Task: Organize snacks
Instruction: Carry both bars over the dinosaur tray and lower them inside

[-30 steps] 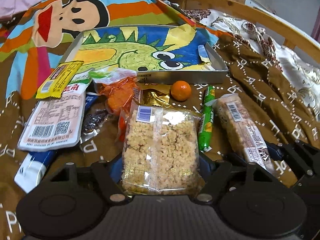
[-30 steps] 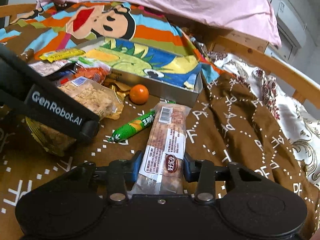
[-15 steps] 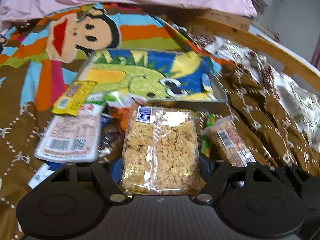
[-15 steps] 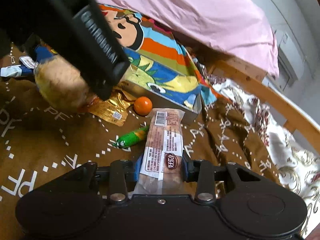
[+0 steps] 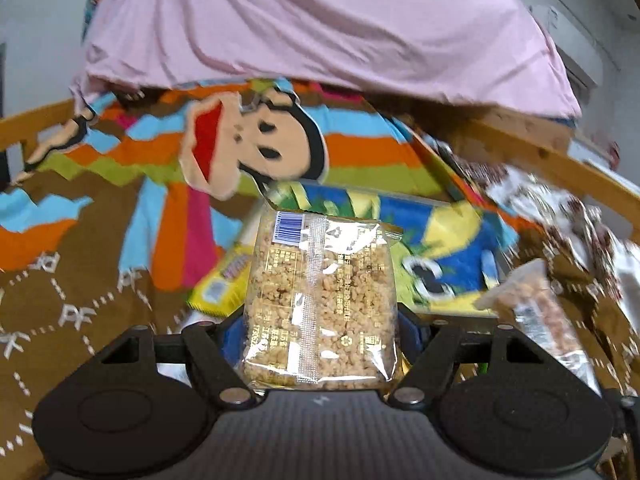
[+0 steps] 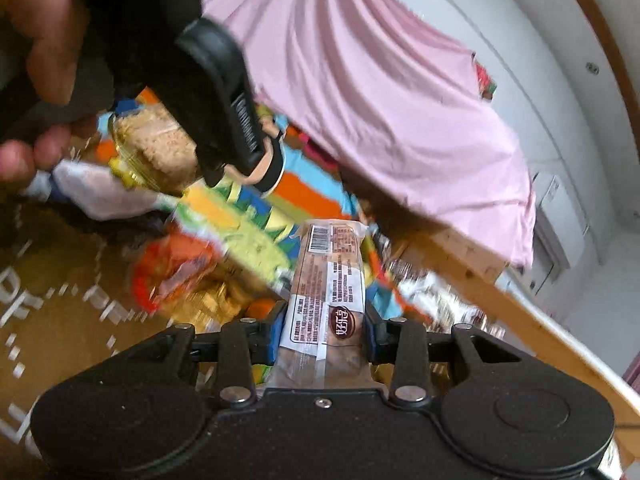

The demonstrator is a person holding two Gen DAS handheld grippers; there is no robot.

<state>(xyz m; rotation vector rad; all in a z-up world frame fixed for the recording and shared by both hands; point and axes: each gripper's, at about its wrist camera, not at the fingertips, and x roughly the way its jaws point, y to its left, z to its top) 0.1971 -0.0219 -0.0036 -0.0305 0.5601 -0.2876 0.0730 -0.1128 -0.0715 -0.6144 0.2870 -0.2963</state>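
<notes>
**Both packets clamped and carried over the tin**

I have the left gripper clamped on the puffed-grain packet, its fingers pressing the packet's two long sides near the bottom, so most of it stands up ahead of the fingers with the barcode end farthest out. The right gripper is clamped on the long nut bar the same way, narrow grip across its width, label facing the camera. I judge the low grip leaves the free ends clear to go down into the container first.

Beyond the left fingertips lies the dinosaur-print tin on the bed, partly hidden behind the packet. A yellow snack pack sits just left of the fingers, beside the tin's near corner. From the right wrist view, an orange bag lies to the left of the fingers, and the left gripper's black body crosses the upper left with a hand around it.

Both views are blurred, so I cannot tell how near either packet is to the tin's rim. Neither snack is in it yet.
</notes>
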